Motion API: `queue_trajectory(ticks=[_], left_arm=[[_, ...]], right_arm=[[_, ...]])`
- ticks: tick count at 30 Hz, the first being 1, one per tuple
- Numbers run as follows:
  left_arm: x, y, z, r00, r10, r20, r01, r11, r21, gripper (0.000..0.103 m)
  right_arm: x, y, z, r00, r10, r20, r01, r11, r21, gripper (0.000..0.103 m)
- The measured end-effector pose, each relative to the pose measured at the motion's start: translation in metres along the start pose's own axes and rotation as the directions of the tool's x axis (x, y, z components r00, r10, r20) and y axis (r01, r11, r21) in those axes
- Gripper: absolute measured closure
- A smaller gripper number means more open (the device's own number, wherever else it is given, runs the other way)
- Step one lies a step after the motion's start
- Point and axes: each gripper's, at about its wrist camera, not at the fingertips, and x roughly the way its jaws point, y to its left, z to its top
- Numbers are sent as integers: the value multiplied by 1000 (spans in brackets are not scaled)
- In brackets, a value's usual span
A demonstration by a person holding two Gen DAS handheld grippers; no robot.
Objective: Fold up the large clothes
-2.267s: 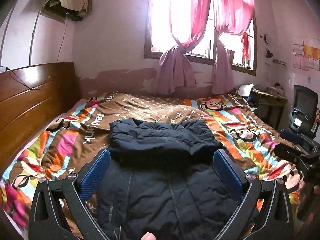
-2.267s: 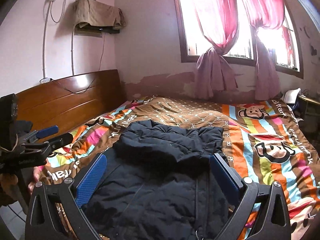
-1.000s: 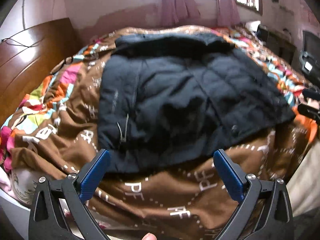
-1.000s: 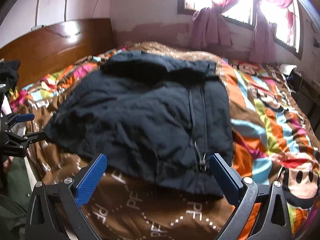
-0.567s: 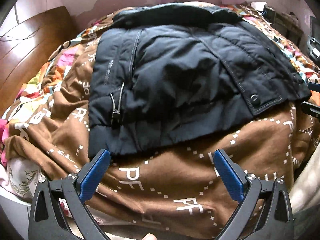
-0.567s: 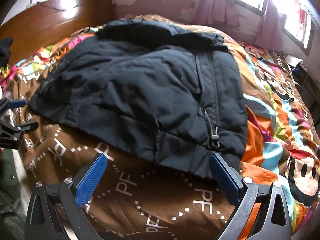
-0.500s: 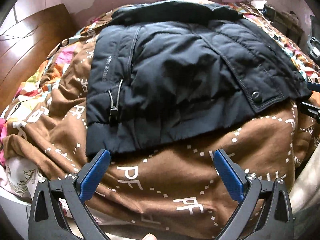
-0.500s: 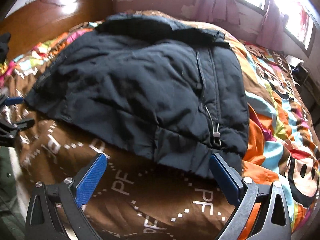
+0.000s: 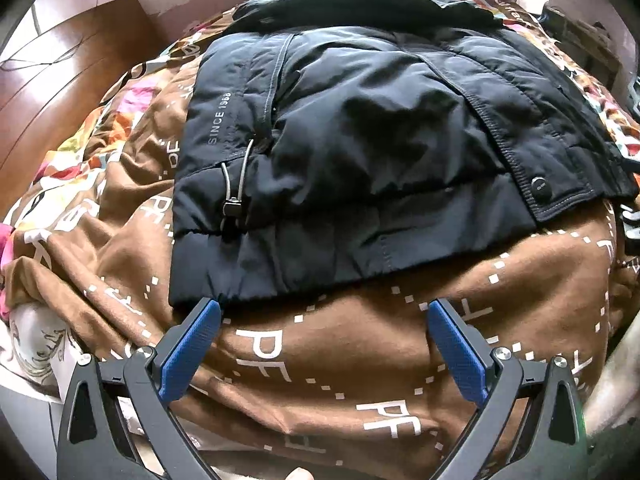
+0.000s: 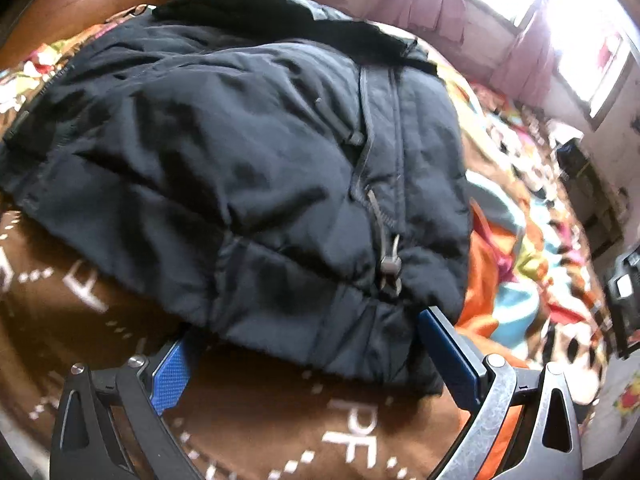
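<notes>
A dark navy padded jacket (image 9: 360, 152) lies flat on the bed, hem toward me, collar at the far end; it also shows in the right wrist view (image 10: 248, 168). My left gripper (image 9: 324, 316) is open and empty, just in front of the hem near the jacket's left corner, its left finger (image 9: 192, 340) at the hem edge. My right gripper (image 10: 308, 344) is open, its jaws straddling the hem at the jacket's right corner, with fabric lying between them. A drawcord toggle (image 10: 390, 264) hangs near that corner.
The bed is covered with a brown and striped cartoon blanket (image 9: 320, 368). A wooden headboard (image 9: 52, 80) stands at the left. Pink curtains and a bright window (image 10: 560, 20) are at the back right. A dark chair (image 10: 624, 288) is at the far right.
Both grippers have tilted down and moved in toward the jacket's hem. The left has come up to the left corner; the right has come over the right corner.
</notes>
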Motion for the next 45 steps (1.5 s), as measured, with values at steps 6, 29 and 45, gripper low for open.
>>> queue_trajectory(ticks=[6, 29, 45], left_arm=[[-10, 1, 0, 999, -13, 39, 13, 1000, -14, 2], [-18, -34, 21, 945, 202, 258, -242, 961, 133, 2], [-40, -1, 47, 891, 273, 362, -316, 947, 64, 10]], right_arm=[[-11, -17, 25, 997, 37, 70, -39, 999, 25, 1], [-43, -77, 166, 908, 378, 181, -414, 877, 243, 1], [-51, -75, 142, 926, 326, 190, -359, 916, 180, 1]])
